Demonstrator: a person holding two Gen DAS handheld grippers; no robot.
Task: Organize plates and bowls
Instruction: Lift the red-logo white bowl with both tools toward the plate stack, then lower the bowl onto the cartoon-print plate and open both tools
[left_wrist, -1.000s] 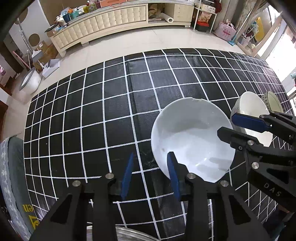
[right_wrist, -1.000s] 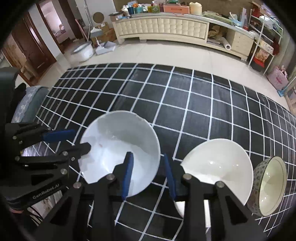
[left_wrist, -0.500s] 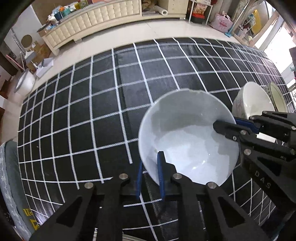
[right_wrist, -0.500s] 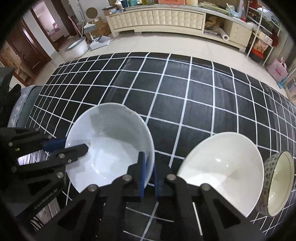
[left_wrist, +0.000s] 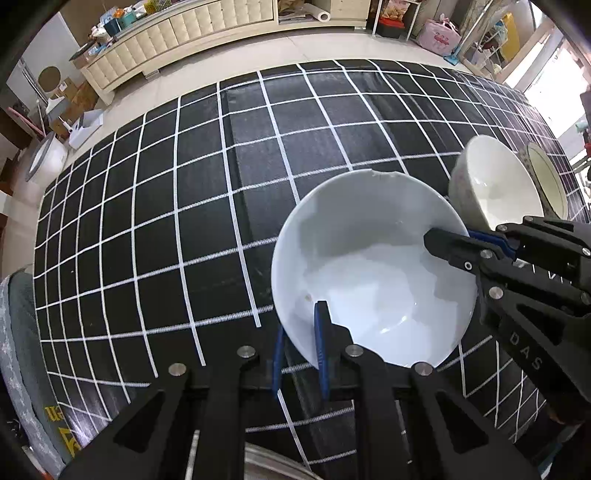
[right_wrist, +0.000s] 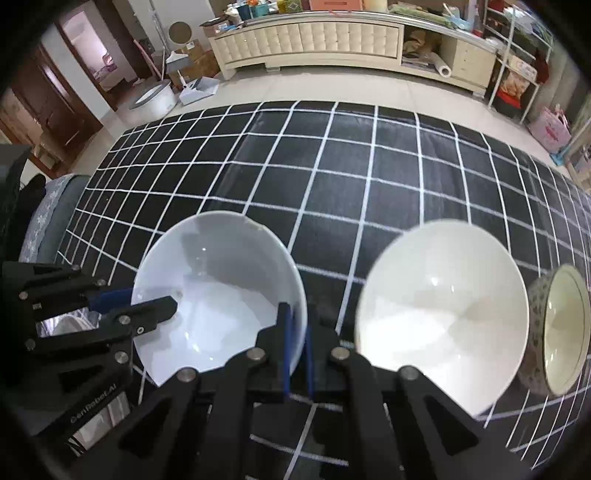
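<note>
Bowl, white, wide, sits low and right of centre in the left wrist view, on black cloth with a white grid. Small chip on its far rim.

Left gripper: blue pads pinched on the near-left rim, one pad inside the bowl, one outside. Closed tight on the wall.

Right gripper: in its own view, bottom centre, pads clamped on the same bowl's right rim, again one pad in and one out. In the left wrist view the right gripper comes in from the right edge, its blue pads on the rim at mid-right. Both grippers hold one bowl, on opposite sides.

Cream bowl, lower right of the right wrist view, just beside the white one; whether they touch I cannot tell. It reads slightly blurred. Patterned bowl with a pale inside at far right edge, close against the cream bowl.

Shiny metal rim at bottom edge of the left wrist view, mostly hidden behind the gripper frame.

Background, upper frame: tiled floor, long cream cabinet with clutter on top, pink bag at upper right. Grey cushioned seat at lower left edge.
</note>
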